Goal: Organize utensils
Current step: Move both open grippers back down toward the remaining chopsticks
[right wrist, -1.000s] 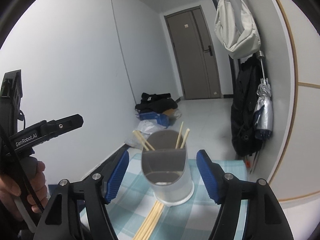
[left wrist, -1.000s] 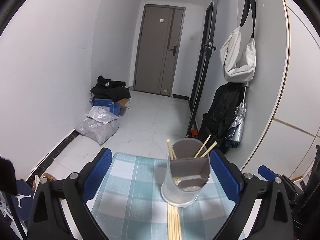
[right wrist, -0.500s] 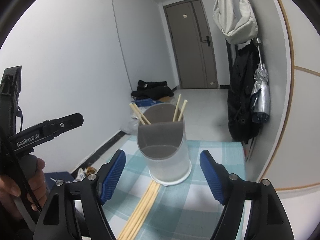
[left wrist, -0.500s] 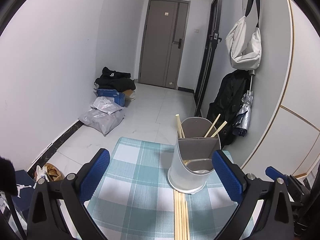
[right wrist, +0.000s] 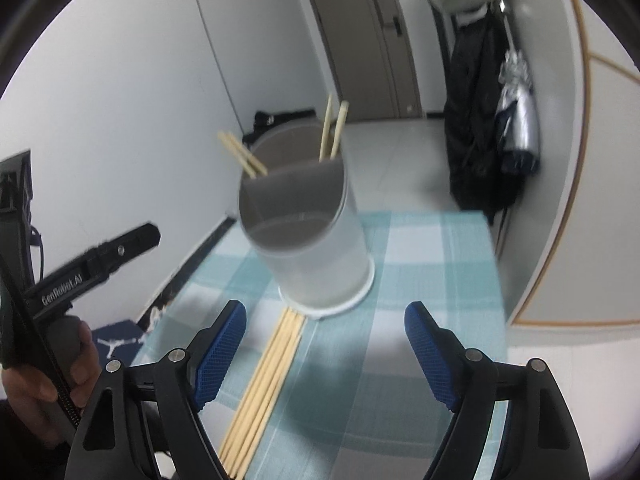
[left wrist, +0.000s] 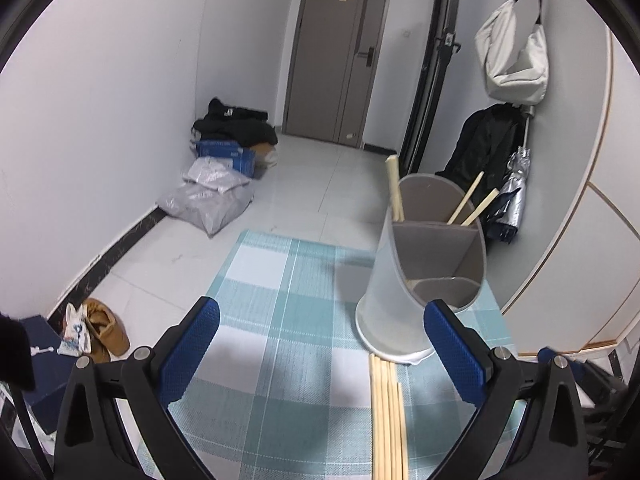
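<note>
your right gripper [right wrist: 324, 344] and left gripper [left wrist: 320, 344] hang spread wide, holding nothing. the loose chopsticks [right wrist: 264, 380] lie bundled against the holder [right wrist: 304, 232], handy for pinching.

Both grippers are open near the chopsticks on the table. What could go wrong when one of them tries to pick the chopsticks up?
1. The loose chopsticks lie packed side by side, so the open right gripper may pinch several together or scatter them.
2. Their far ends lie right at the holder, which is tall and looks light; a push could probably tip it.
3. The left gripper, also open, is close by; the two could collide.
</note>
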Tool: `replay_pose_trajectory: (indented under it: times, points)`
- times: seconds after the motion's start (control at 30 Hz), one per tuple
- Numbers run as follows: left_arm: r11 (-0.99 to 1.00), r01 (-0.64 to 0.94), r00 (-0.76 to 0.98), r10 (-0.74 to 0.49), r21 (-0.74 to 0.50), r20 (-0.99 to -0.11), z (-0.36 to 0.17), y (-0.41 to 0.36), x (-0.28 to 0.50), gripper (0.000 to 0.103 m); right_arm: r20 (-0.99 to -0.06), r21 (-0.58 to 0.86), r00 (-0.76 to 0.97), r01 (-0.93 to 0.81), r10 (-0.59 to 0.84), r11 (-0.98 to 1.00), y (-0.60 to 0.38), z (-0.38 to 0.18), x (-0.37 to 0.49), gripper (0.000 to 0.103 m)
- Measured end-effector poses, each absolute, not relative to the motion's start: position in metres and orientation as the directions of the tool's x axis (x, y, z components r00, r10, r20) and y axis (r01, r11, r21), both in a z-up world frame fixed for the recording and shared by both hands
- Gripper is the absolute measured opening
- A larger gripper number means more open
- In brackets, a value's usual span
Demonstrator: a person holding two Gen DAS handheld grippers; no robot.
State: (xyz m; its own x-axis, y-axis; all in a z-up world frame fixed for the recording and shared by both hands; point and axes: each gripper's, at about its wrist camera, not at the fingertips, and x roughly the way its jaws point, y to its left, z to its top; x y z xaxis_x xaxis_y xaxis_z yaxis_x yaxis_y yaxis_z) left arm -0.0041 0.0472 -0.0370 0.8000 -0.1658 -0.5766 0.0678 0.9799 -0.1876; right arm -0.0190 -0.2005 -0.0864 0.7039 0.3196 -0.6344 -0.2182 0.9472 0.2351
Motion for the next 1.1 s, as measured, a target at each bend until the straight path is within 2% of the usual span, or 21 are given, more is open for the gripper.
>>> replay_pose_trajectory:
  times: [0.17, 0.4, 0.7, 0.87, 0.93, 1.1]
  points:
    - [0.978, 0.069, 0.779, -0.176, -0.198, -0.602, -0.042, 0.05, 0.002, 0.101, -0.709, 0.185, 0.641, -0.234, 0.294, 0.955, -0.181, -0.11, -0.007, 0.081]
    - [0.978, 0.039, 0.757, -0.164, -0.207, -0.633, -0.045, 0.059, 0.012, 0.101, -0.795, 0.202, 0.53, -0.229, 0.296, 0.952, -0.165, -0.141, 0.004, 0.08]
    - [0.97, -0.019, 0.751, -0.146, -0.241, -0.644, -0.045, 0.075, 0.016, 0.101, -0.856, 0.16, 0.432, -0.297, 0.282, 0.941, -0.137, -0.166, 0.005, 0.057]
    - [0.972, -0.027, 0.761, -0.132, -0.235, -0.635, -0.042, 0.078, 0.014, 0.101, -0.87, 0.081, 0.435, -0.337, 0.232, 0.938, -0.123, -0.17, -0.002, 0.05]
    - [0.972, -0.029, 0.767, -0.127, -0.232, -0.629, -0.041, 0.078, 0.013, 0.101, -0.872, 0.078, 0.436, -0.328, 0.224, 0.941, -0.125, -0.17, -0.003, 0.042]
    - [0.97, -0.04, 0.765, -0.125, -0.241, -0.632, -0.042, 0.082, 0.014, 0.101, -0.874, 0.069, 0.437, -0.32, 0.212, 0.945, -0.127, -0.17, -0.006, 0.038]
